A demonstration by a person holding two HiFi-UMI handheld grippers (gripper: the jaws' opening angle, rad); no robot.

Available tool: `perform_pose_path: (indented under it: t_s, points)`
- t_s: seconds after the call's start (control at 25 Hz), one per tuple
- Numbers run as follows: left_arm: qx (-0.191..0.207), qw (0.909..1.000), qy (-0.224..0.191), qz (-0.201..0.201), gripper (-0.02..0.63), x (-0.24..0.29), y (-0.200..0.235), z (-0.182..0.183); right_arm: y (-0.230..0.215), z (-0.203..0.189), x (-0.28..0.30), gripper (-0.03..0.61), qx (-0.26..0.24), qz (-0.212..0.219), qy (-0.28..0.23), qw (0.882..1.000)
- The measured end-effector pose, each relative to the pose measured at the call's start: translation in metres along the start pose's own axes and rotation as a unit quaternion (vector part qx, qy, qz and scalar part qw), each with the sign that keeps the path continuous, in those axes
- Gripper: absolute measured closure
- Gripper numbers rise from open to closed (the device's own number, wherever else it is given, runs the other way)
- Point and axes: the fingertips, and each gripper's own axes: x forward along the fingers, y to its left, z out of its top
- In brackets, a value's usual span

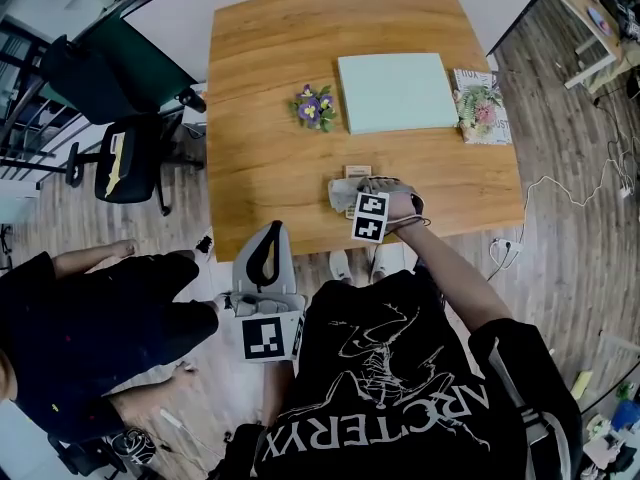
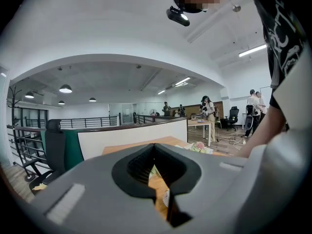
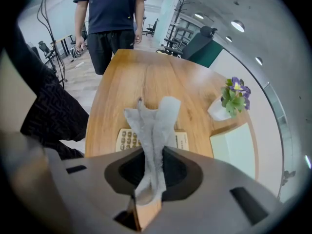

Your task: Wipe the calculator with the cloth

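Observation:
A beige calculator [image 3: 126, 139] lies near the front edge of the wooden table [image 1: 270, 118], its keys showing at the left. A grey cloth [image 3: 152, 126] hangs over the calculator's middle, and my right gripper [image 3: 152, 155] is shut on its near end. In the head view the cloth [image 1: 343, 194] covers most of the calculator [image 1: 357, 171], with the right gripper [image 1: 352, 196] just behind it. My left gripper [image 1: 268, 233] is held off the table, below its front edge, close to my body. Its jaws [image 2: 155, 150] are shut with nothing between them.
A small pot of purple flowers [image 1: 315, 107] stands mid-table, with a pale green pad [image 1: 396, 91] to its right and a flowered booklet [image 1: 482, 107] beyond. A person [image 3: 112, 18] stands at one table end. Another crouches on the floor [image 1: 90, 328]; an office chair [image 1: 125, 158] stands left.

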Motion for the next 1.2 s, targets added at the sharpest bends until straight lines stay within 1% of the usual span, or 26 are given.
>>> perform_pose_path:
  t_s: [0.12, 0.28, 0.44, 0.56, 0.84, 0.96, 1.08, 1.2]
  points:
    - [-0.002, 1.0, 0.005, -0.004, 0.603, 0.001, -0.004, -0.001, 0.014, -0.001, -0.005, 0.495, -0.001, 0.009, -0.002, 1.0]
    - [-0.002, 0.9999, -0.005, -0.01, 0.603, 0.002, -0.007, 0.002, 0.037, -0.001, -0.013, 0.495, -0.002, 0.022, -0.006, 1.0]
    - [-0.002, 0.9999, -0.002, -0.016, 0.603, 0.001, -0.011, 0.0, 0.059, 0.0, -0.019, 0.495, 0.001, 0.034, -0.01, 0.999]
    - [-0.008, 0.9998, -0.004, -0.019, 0.603, 0.002, -0.013, 0.001, 0.071, 0.001, -0.021, 0.495, 0.002, 0.041, -0.013, 0.999]
    - [-0.001, 0.9996, -0.013, -0.024, 0.603, 0.003, -0.013, 0.003, 0.097, -0.001, -0.026, 0.495, 0.003, 0.064, -0.012, 0.998]
    - [-0.001, 0.9995, -0.014, -0.027, 0.603, 0.004, -0.013, 0.003, 0.101, -0.001, -0.026, 0.495, 0.005, 0.064, -0.012, 0.998]
    - [-0.002, 0.9995, -0.013, -0.03, 0.603, 0.005, -0.014, 0.002, 0.097, 0.001, -0.037, 0.495, 0.025, 0.058, -0.029, 0.998]
    - [-0.001, 0.9994, -0.015, -0.03, 0.603, 0.005, -0.013, 0.004, 0.082, 0.004, -0.062, 0.494, 0.076, 0.04, -0.07, 0.994]
